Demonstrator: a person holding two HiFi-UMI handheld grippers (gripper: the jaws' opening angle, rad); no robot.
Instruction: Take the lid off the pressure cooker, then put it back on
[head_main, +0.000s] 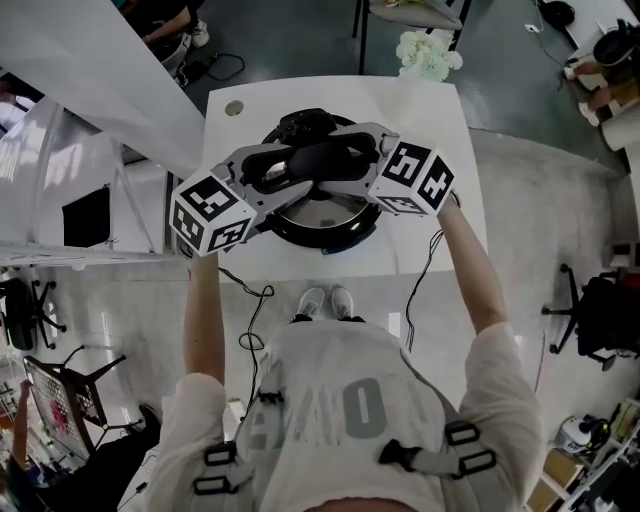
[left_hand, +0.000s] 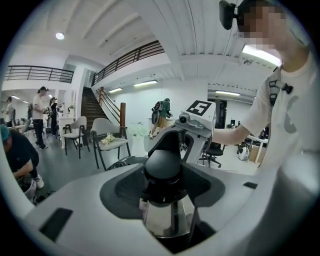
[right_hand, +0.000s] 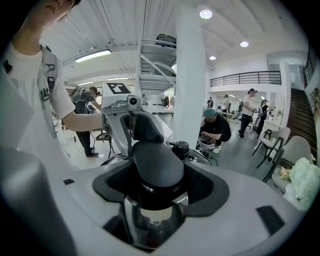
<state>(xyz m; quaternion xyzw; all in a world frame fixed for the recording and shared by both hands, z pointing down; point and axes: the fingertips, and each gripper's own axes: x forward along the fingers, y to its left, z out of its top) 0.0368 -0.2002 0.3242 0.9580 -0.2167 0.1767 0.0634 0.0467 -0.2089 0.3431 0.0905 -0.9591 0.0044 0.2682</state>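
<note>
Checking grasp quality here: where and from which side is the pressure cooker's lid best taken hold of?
Probably by the long black handle across the lid, left tool and right tool on its rounded ends from opposite sides; those ends stand clear of the steel.

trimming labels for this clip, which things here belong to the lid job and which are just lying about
Part of the job:
- pressure cooker
- lid
- lid handle
- left gripper and right gripper, each closed on one end of the lid handle

Just lying about:
- white flowers
- black cable on the floor
- office chair
</note>
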